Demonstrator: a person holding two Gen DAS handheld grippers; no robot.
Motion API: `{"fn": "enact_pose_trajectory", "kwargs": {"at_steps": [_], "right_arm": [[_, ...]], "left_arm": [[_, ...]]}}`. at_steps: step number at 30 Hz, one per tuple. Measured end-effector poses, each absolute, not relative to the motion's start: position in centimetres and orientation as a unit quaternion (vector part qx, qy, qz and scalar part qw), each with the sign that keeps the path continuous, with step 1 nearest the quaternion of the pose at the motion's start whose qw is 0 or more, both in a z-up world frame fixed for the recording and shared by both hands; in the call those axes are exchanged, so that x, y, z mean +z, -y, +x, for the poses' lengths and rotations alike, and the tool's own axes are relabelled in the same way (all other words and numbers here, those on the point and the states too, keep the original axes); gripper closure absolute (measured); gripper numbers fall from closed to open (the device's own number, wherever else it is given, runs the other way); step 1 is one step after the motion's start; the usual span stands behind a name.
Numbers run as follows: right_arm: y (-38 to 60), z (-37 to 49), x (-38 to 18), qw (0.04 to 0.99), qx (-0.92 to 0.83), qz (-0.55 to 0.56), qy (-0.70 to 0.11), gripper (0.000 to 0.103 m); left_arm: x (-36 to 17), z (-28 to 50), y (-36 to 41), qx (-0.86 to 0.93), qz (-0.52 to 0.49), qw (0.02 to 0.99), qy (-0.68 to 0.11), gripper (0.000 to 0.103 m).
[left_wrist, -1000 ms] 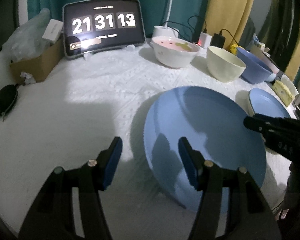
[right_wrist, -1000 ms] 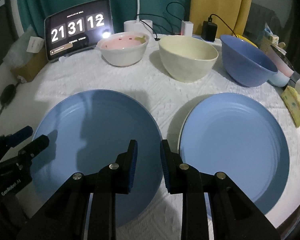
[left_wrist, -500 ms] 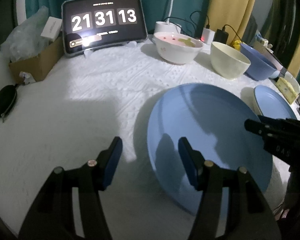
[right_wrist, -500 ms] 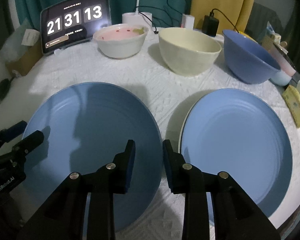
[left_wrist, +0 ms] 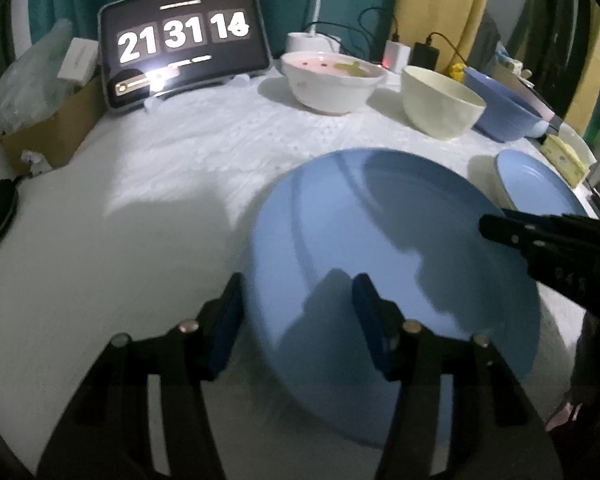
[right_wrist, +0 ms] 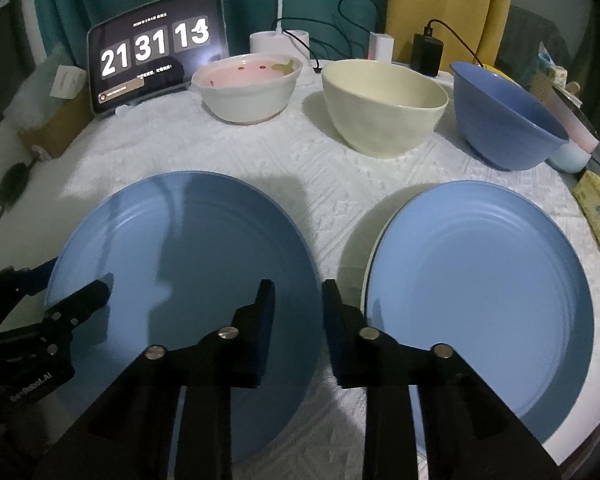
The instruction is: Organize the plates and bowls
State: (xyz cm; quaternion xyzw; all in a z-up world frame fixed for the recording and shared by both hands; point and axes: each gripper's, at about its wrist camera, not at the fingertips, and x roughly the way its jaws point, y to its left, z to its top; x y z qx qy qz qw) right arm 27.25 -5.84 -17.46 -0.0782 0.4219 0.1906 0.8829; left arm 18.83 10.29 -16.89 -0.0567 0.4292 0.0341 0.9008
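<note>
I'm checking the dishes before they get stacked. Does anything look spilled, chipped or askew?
Nothing is spilled or visibly chipped. The right blue plate sits on a white plate whose rim shows only at its left edge, so that stack looks slightly off-centre. The three bowls stand upright.

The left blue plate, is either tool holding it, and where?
Not yet. Both tools, left and right, straddle the left blue plate at opposite rim edges, jaws closing, pads not pressing.

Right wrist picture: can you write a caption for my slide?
Right gripper closing over a blue plate's edge, three bowls behind.
</note>
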Motion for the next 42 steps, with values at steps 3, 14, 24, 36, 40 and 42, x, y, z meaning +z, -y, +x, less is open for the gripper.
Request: {"fn": "enact_pose_trajectory", "kwargs": {"at_steps": [3,14,24,36,40,42], "right_arm": [[5.7,27.0,-17.3,0.884,0.191,-0.083,-0.418,0.082],[6.7,26.2,-15.2,0.893,0.206,-0.070,-0.395,0.082],[8.9,25.8,-13.5,0.903,0.201,-0.054,-0.375,0.082],[12.4,25.6,-12.7,0.911,0.192,-0.025,-0.364,0.082],[13.8,25.6,-12.7,0.913,0.187,-0.012,-0.362,0.082],[14.7,25.7,-12.8,0.914,0.184,-0.006,-0.362,0.082]], "left_arm": [[-16.8,18.9,-10.1,0.038,-0.059,0.900,-0.431,0.049],[-15.0,18.3,-9.4,0.045,-0.059,0.905,-0.419,0.049],[-13.1,18.0,-7.3,0.034,-0.041,0.914,-0.401,0.049],[-12.1,18.5,-4.2,0.021,-0.020,0.915,-0.402,0.049],[-11.9,18.8,-2.7,0.017,-0.006,0.916,-0.401,0.049],[-11.8,19.1,-1.9,0.014,-0.002,0.916,-0.401,0.049]]}}
